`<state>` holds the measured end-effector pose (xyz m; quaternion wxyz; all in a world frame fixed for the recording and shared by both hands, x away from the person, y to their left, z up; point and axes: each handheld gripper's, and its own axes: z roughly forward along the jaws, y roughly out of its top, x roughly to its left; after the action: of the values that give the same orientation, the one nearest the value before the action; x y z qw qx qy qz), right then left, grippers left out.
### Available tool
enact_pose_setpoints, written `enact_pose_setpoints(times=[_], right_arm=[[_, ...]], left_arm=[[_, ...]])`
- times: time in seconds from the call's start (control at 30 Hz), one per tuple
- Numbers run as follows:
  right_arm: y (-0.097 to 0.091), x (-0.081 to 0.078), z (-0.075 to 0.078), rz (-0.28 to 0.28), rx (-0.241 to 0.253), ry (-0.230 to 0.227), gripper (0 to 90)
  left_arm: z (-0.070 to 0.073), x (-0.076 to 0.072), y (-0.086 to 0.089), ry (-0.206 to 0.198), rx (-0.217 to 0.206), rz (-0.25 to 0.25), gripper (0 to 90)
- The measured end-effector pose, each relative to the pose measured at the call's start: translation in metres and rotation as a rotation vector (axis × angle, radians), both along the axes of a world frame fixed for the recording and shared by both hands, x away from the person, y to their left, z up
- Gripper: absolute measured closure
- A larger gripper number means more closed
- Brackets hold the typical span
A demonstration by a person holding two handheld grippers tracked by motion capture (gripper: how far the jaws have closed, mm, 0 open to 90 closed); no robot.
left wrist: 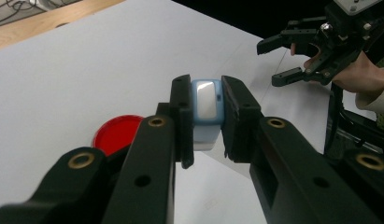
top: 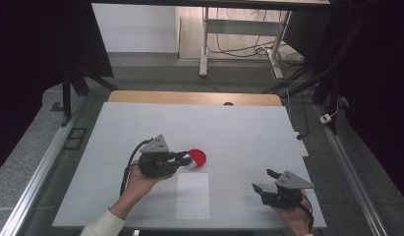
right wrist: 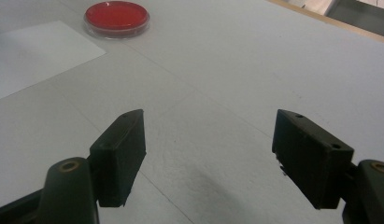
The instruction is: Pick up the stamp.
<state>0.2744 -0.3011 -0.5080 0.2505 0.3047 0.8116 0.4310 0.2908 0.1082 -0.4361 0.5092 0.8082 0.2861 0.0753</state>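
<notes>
- My right gripper (top: 266, 181), lower right of the high view: jaws spread wide, nothing between them.
- My left gripper (top: 184, 158), left of centre: jaws pinching a pale blue block (left wrist: 207, 105).
- Red dish (top: 196, 157), centre, on the white table (top: 248, 132), just beyond the block.

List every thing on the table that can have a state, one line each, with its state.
Left gripper: shut on the light blue block, fingers pressing both sides.
Light blue block: held, lifted above the table.
Right gripper: open, nothing between its fingers, low over the table.
Red dish: flat on the table, untouched.
White sheet: lying flat, nothing on it.
</notes>
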Motion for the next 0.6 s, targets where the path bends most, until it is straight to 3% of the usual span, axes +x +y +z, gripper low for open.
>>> enact_pose_setpoints(times=[0.6], right_arm=[[0.002, 0.001, -0.002, 0.000, -0.006, 0.010, 25.3]], left_arm=[[-0.013, 0.003, -0.023, 0.017, 0.038, -0.015, 75.6]])
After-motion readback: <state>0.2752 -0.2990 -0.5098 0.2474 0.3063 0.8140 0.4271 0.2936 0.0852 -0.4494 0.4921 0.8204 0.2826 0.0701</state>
